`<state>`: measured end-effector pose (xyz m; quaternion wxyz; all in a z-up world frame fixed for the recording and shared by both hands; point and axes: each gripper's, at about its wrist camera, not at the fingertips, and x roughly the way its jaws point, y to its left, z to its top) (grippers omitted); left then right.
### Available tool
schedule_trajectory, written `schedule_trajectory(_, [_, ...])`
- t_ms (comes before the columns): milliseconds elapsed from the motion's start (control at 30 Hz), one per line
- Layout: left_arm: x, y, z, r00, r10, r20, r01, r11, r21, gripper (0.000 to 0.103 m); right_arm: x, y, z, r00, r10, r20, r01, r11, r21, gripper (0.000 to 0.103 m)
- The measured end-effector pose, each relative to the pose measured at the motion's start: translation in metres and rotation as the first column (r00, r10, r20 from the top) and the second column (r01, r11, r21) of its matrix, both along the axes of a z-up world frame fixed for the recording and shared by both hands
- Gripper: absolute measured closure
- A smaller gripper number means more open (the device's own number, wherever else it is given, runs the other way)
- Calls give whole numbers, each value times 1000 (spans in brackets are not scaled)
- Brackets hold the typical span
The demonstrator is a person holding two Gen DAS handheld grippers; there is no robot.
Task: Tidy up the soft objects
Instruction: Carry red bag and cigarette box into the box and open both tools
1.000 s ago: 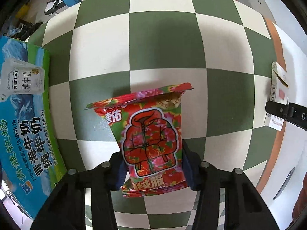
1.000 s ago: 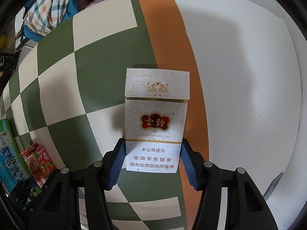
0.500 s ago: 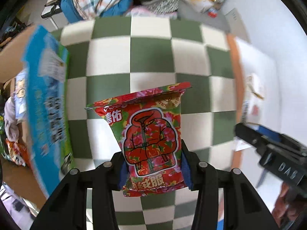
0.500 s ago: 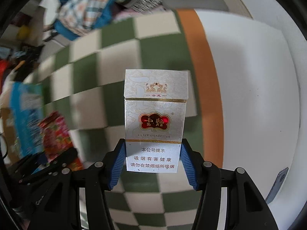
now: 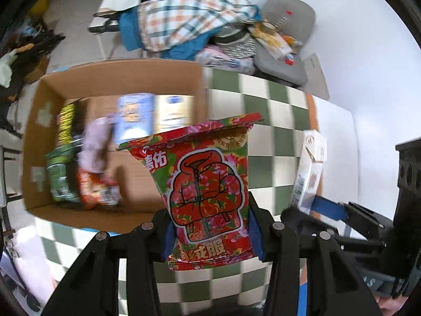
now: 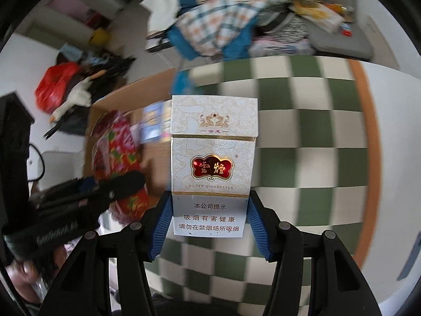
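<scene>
My left gripper [image 5: 210, 234] is shut on a red floral tissue pack [image 5: 208, 184] and holds it in the air just right of an open cardboard box [image 5: 52, 89]. My right gripper [image 6: 209, 226] is shut on a white cigarette pack [image 6: 211, 158], held upright above the checkered mat. The cigarette pack also shows at the right of the left wrist view [image 5: 310, 168]. The tissue pack [image 6: 115, 155] and the left gripper [image 6: 86, 200] show at the left of the right wrist view, in front of the box [image 6: 126, 92].
The box holds several packets and cartons [image 5: 136, 118]. The green-and-cream checkered mat [image 5: 273, 142] lies on a white surface [image 5: 368, 158]. A pile of plaid clothes [image 5: 189, 21] and a grey cushion [image 5: 286, 13] lie behind. A red bag [image 6: 56, 87] sits at far left.
Both grippers have lifted and swung left with their loads. The open cardboard box has come into view under and beside the tissue pack. The mat looks farther away.
</scene>
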<state>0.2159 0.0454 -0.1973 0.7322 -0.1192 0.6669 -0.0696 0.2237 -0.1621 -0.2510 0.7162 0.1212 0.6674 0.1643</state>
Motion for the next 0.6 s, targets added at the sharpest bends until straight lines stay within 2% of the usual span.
schedule_trajectory(167, [3, 52, -19, 999, 33, -38, -33, 999, 11, 61, -8, 72, -9, 999, 43, -26, -42, 999, 27, 45])
schedule_trajectory(300, [14, 75, -40, 996, 28, -81, -29, 1000, -3, 61, -8, 112, -21, 997, 69, -43, -69, 998, 6, 45])
schedule_trajectory(500, [31, 93, -77, 982, 16, -187, -39, 992, -120, 60, 7, 144, -49, 994, 79, -72, -83, 995, -56, 45])
schedule_trajectory(600, [37, 96, -89, 975, 11, -222, -44, 988, -146, 59, 14, 149, -62, 993, 71, -93, -78, 994, -75, 45])
